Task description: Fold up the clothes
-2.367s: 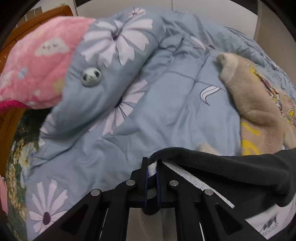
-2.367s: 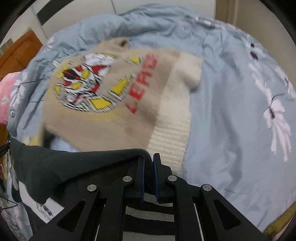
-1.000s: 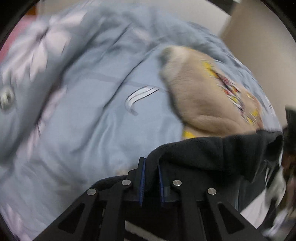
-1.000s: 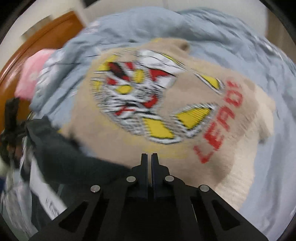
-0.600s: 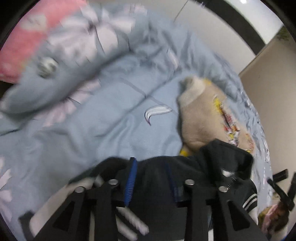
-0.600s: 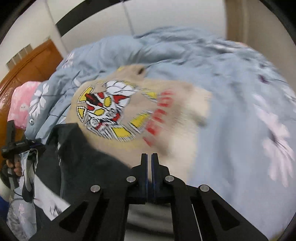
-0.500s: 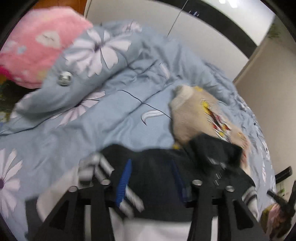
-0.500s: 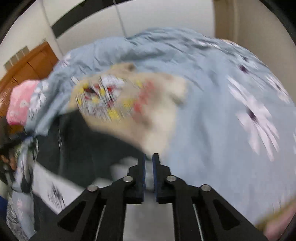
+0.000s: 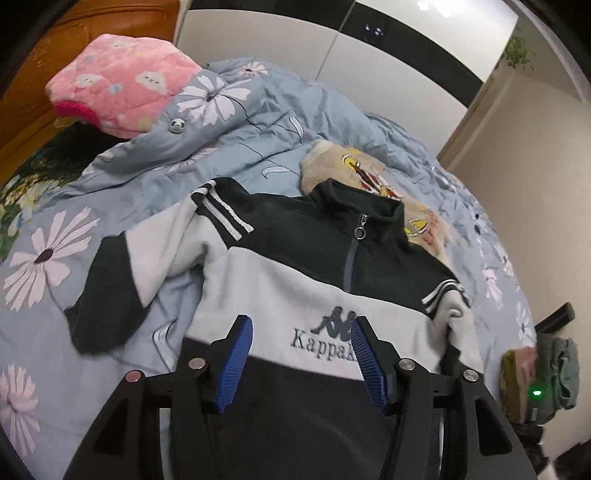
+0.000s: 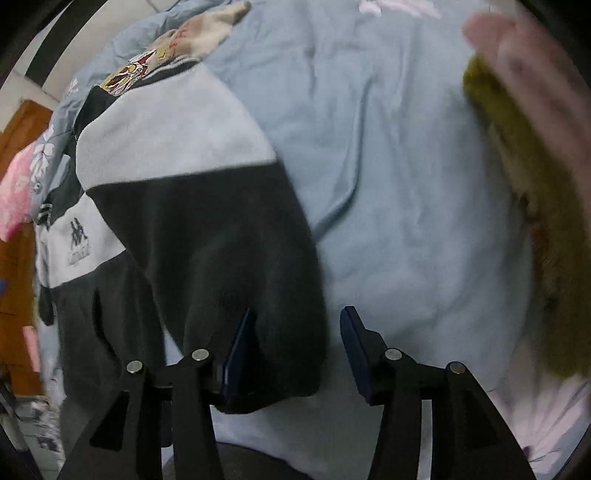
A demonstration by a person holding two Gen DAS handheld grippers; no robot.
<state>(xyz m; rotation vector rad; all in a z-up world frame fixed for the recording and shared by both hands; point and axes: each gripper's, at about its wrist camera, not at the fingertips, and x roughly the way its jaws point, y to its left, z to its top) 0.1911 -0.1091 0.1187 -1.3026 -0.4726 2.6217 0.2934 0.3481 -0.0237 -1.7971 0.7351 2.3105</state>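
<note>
- The left gripper point(image 9: 301, 356) has its jaws spread wide and grips nothing; its two blue pads sit over the front of the fleece jacket point(image 9: 295, 280), either side of the printed logo.
- The right gripper point(image 10: 297, 354) is also spread, with nothing pinched — the dark cuff of the jacket's sleeve point(image 10: 236, 258) lies just past its left pad, and whether they touch cannot be told.
- One jacket, black and white, lies face up and spread out on the blue flowered quilt point(image 9: 122, 177), zip closed, collar at the far end, hem near the left gripper.
- Its other sleeve point(image 9: 118, 269) is bent out to the left.
- One beige sweater point(image 9: 354, 170) with a colourful print lies just beyond the collar, partly under the jacket.
- Far left, one pink pillow point(image 9: 122, 85) rests against a wooden headboard point(image 9: 92, 26), its near edge tucked under the quilt.
- A small stack of folded clothes point(image 9: 554, 373) sits at the right edge of the bed; in the right wrist view it shows as a blurred olive and pink mass.
</note>
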